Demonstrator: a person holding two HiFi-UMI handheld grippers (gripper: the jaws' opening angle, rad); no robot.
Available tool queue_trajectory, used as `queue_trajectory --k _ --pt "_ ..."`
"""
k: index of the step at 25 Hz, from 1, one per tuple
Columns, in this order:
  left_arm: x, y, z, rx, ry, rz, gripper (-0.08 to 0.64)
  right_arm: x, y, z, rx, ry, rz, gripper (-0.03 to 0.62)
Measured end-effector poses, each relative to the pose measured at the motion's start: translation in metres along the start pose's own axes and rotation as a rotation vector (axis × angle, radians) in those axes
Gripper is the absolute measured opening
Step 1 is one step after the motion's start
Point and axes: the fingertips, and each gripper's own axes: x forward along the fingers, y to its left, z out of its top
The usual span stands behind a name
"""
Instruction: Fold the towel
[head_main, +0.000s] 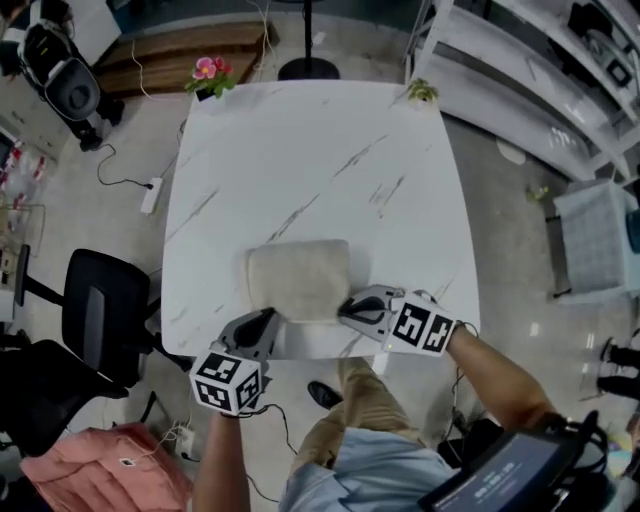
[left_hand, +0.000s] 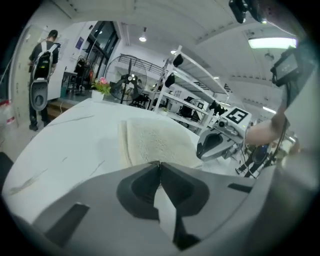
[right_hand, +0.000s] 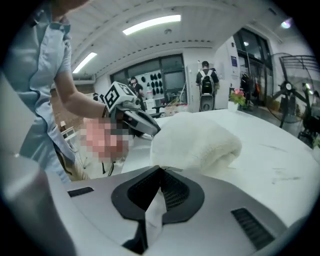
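A cream fluffy towel, folded into a small thick rectangle, lies near the front edge of the white marble table. My left gripper is at its near left corner with the jaws closed together on the towel's edge; the tips meet right at the cloth. At the near right corner, my right gripper is shut on the towel, which bulges up just beyond its tips. Each gripper view also shows the other gripper across the towel.
A pot of pink flowers and a small green plant stand at the table's far corners. A black chair is left of the table, white shelving to the right. A person with a backpack stands further off.
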Motion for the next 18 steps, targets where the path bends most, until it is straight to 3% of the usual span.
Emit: queue_trajectory --k 5,8,11,18 --pt "-0.053 0.013 -0.018 0.061 -0.001 0.022 0.014 -0.046 0.010 -0.001 0.136 -0.086 -0.096 0.019" --pt "-0.093 0.006 -0.010 0.053 -0.072 0.083 0.014 -0.081 0.009 0.022 0.173 -0.184 -0.197 0.015" --pt "-0.131 -0.020 0.038 0.056 -0.241 0.149 0.014 -0.114 0.008 0.077 0.144 -0.306 -0.297 0.017" --pt "-0.215 -0.096 0.193 0.200 -0.589 0.373 0.014 -0.171 0.042 0.238 0.008 -0.622 -0.467 0.015"
